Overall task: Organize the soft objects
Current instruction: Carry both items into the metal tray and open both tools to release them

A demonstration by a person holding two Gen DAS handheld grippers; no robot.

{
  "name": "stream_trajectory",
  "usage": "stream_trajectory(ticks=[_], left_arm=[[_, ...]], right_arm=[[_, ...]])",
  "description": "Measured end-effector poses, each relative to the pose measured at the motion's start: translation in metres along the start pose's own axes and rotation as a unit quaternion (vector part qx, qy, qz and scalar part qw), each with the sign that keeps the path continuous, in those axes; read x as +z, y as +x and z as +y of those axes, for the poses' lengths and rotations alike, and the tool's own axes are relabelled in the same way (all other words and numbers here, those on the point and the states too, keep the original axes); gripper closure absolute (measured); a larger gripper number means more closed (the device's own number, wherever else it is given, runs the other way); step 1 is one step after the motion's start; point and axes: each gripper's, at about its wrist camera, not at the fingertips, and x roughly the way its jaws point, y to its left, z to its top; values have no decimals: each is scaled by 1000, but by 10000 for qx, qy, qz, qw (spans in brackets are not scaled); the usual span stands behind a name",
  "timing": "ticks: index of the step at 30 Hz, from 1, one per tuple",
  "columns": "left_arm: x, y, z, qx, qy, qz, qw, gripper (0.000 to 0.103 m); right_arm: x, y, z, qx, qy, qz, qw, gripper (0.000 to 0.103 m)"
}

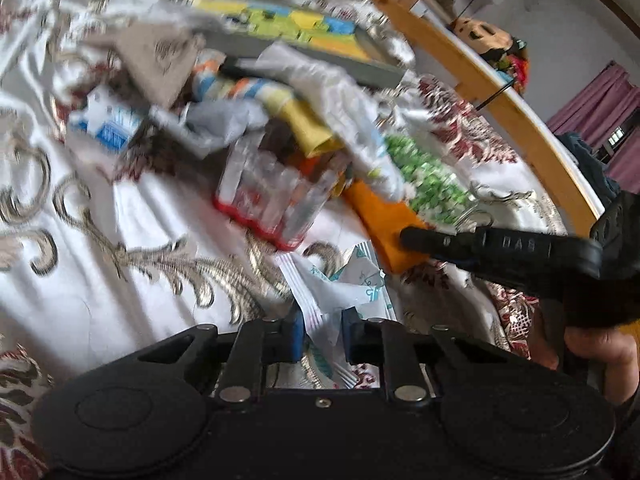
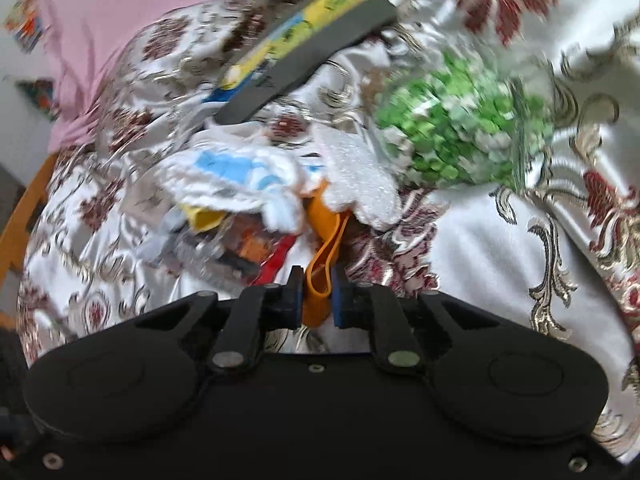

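Satin bedspread (image 1: 80, 300), white with gold scrolls and dark red flowers, spreads under and beyond both pairs of fingers and carries everything else. Well beyond the left gripper's fingers lies a flat grey-edged board (image 1: 304, 36) with yellow, blue and green patches on its top; from the right gripper's camera the same board (image 2: 304, 56) sits far ahead and to the left. A clear bag of small green and white pieces (image 2: 464, 136) rests ahead of the right fingers and to their right. A white towelling cloth with blue and orange stripes (image 2: 248, 180) is heaped ahead and left of the right fingers, over the middle of the pile. A clear plastic pack with a red base (image 1: 272, 196) lies straight ahead of the left fingers, apart from them.

An orange cloth strip (image 2: 320, 276) runs out of the pile and back between the right fingers. The right gripper (image 2: 317, 298) is clamped on it, blue pads pressing both sides; in the left camera's view that gripper (image 1: 404, 238) reaches onto the orange cloth (image 1: 384, 224) from the right. A thin white wrapper with teal print (image 1: 328, 300) lies crumpled just ahead of the left gripper (image 1: 323, 334), its lower end between the blue pads. Those fingers stand narrowly apart around it, and blur keeps me from telling whether they pinch it.
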Motion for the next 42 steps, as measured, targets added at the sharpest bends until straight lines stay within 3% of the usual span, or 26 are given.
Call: stream_trajectory(ticks=[6,13,19,26,36,42], left_arm=[[-2,-32,-23,35,289,-605,9977,84],[6,-60,-40,228,470,-1305,9901,84],[49,-66,-58,525,612,-1908,9783,84],[129,-31,-87,737,818,-2278,9675,84],[233,65,-92,1155,644,-2211,9662,84],[275,118,-72,1365,56,-2028,9696,84]], right_arm=[[-11,-38,28,-69,-737,-659,9951,97],[-16,-77,52,-212,-1337,-1533,9789,97],[13,-90,53,-98,-1510,-2453,9576,97],[74,-74,41,-4,-1455,-3164,9374,97],[176,14,6,152,-993,-2970,9496,97],[220,64,-8,279,-951,-2596,9606,96]])
